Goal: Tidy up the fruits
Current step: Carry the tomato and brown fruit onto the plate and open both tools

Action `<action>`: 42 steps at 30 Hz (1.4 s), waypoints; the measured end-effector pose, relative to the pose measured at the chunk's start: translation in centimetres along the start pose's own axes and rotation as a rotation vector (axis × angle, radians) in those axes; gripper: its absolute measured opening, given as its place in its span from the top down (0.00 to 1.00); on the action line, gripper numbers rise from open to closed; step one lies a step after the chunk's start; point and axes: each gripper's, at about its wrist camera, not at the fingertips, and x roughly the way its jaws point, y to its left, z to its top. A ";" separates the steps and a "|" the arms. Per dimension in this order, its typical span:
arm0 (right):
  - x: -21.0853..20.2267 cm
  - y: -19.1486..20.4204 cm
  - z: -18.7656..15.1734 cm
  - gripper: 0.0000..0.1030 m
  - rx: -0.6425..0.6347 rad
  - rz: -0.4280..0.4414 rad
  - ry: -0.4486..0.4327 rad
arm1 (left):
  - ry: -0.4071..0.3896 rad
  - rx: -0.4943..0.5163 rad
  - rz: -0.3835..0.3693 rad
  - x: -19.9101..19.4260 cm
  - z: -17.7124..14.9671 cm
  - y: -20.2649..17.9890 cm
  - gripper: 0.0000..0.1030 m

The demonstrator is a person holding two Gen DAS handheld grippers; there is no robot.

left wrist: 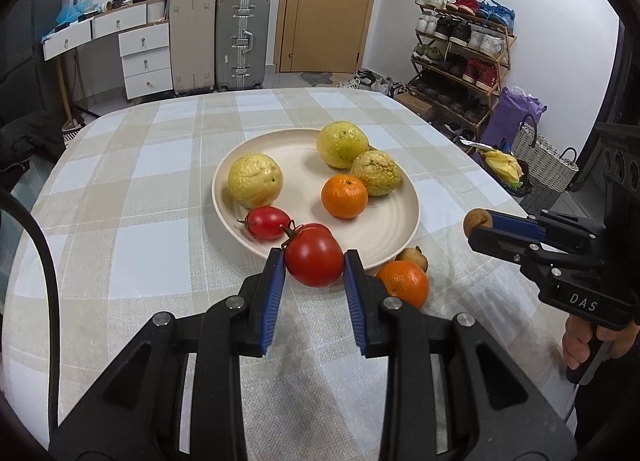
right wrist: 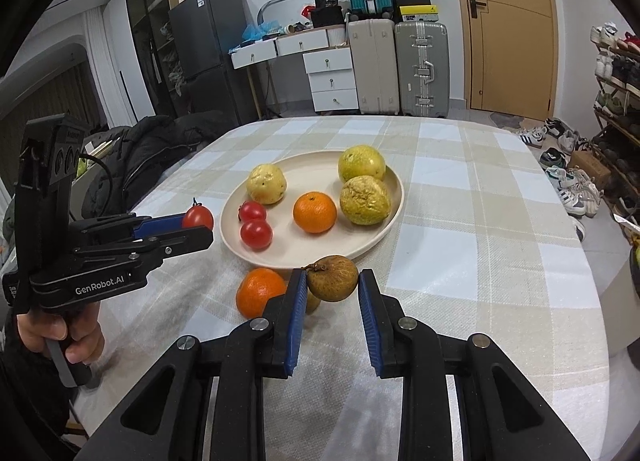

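1. My left fingers (left wrist: 314, 261) are clamped on a round red tomato (left wrist: 314, 255), their blue pads pressing its two sides; it hangs clear of the cloth, just above the near rim of the plate (left wrist: 394, 239).
2. My right fingers (right wrist: 333, 281) are clamped on a small brown fruit (right wrist: 333, 278) with a short stem, held off the bench in front of the plate's near edge.
3. From the left camera, my right hand (left wrist: 582, 345) shows at the right edge, wrapped around the black handle; from the right camera, my left hand (right wrist: 66, 335) grips its handle at the left edge.
4. Just beyond my fingers, on the checked cloth of the bench (left wrist: 132, 189), lies a loose orange (left wrist: 404, 283), near the plate's near rim, with another small brown fruit (left wrist: 412, 257) beside it.
5. On the plate sit two small red tomatoes (right wrist: 256, 234) at its near left, a second orange (right wrist: 315, 212) at the middle, and three yellow-green wrinkled fruits (right wrist: 365, 200): one at the left, two touching at the far right.
6. Far off stand suitcases (left wrist: 242, 41), a white drawer unit (left wrist: 146, 61) and a door (left wrist: 326, 5); a shoe rack (left wrist: 460, 57) lines the right wall.
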 end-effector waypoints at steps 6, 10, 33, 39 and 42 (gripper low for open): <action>-0.1 0.0 0.8 0.74 -0.001 -0.005 -0.023 | -0.011 0.006 -0.005 0.3 0.9 -0.2 0.74; 0.2 0.3 1.3 0.74 -0.008 0.001 -0.030 | -0.019 0.012 -0.002 0.7 1.5 -0.3 0.74; 2.7 -0.6 3.5 0.74 0.060 0.043 -0.046 | -0.055 -0.043 0.025 3.2 3.6 1.0 0.74; 3.9 -0.8 3.4 0.74 0.067 0.041 -0.030 | -0.056 -0.065 0.024 4.3 3.5 1.4 0.74; 4.6 -0.8 3.4 0.74 0.067 0.039 -0.020 | -0.052 -0.061 0.029 4.8 3.5 1.3 0.74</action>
